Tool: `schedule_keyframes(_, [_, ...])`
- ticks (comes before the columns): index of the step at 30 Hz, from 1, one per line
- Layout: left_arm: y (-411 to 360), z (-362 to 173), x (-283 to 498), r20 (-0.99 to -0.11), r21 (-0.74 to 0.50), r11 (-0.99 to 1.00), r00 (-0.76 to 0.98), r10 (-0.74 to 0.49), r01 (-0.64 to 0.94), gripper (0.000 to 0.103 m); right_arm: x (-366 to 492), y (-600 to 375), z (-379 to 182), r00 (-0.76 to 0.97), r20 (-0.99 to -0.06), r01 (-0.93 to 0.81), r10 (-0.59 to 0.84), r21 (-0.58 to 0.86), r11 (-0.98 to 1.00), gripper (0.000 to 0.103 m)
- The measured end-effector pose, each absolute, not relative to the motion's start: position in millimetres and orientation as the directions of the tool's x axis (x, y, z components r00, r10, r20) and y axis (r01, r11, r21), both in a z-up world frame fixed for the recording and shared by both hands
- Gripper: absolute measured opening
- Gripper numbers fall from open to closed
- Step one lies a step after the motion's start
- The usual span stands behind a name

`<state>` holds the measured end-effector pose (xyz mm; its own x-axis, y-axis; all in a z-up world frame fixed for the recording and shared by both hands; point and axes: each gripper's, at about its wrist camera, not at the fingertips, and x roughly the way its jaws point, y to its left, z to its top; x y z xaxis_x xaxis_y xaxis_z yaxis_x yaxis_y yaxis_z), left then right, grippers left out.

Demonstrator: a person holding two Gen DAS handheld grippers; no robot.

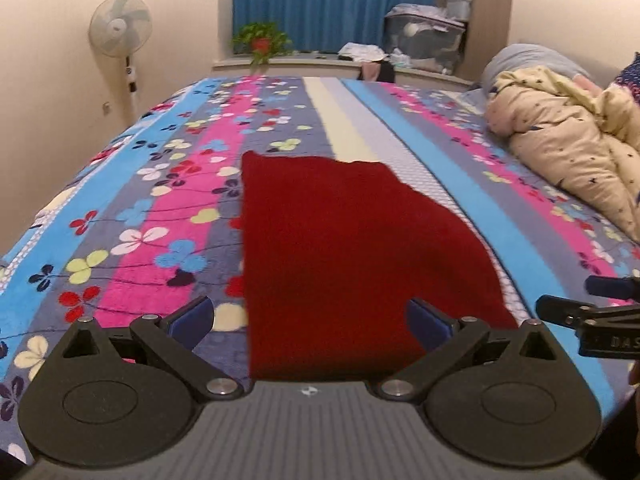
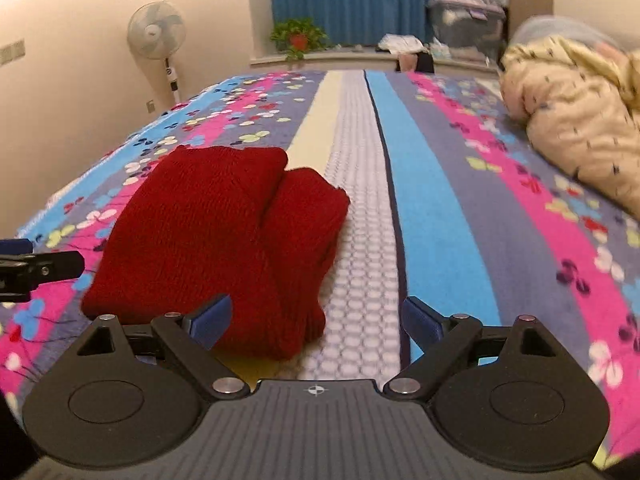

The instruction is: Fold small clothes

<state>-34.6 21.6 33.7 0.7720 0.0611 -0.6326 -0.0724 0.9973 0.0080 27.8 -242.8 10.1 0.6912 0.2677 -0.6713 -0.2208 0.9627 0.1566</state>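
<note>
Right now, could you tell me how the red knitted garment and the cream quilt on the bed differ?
The red knitted garment is plain dark red, while the cream quilt is pale with small dark marks. The garment lies folded into a flat, tidy stack; the quilt sits bunched in a rumpled heap. The garment is right in front of both open grippers; the quilt lies farther off at the bed's right side. Both rest on the striped floral bedspread.

Count on the bed (image 1: 120, 184): one folded red knitted garment (image 1: 340, 248) near its front edge; one cream quilt (image 1: 568, 148) bunched at its right edge. Two grippers: left gripper (image 1: 310, 320), right gripper (image 2: 316, 320). Beyond the far edge: one standing fan (image 1: 120, 28), one potted plant (image 1: 262, 42).
</note>
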Motion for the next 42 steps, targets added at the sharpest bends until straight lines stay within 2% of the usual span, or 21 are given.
schedule_keyframes(9, [23, 19, -20, -0.688, -0.006, 0.998, 0.724, 0.046, -0.069, 0.102, 35, -228, 5, 0.679, -0.675, -0.244, 0.29, 0.165, 0.956, 0.092])
schedule_keyframes(23, [26, 20, -20, -0.683, -0.021, 0.992, 0.727, 0.075, -0.122, 0.102, 36, -225, 3, 0.671, -0.677, -0.241, 0.301, 0.185, 0.953, 0.092])
schedule_keyframes(42, [22, 17, -20, -0.689, -0.017, 0.995, 0.722, 0.062, -0.101, 0.102, 35, -222, 5, 0.665, -0.676, -0.26, 0.319, 0.191, 0.947, 0.093])
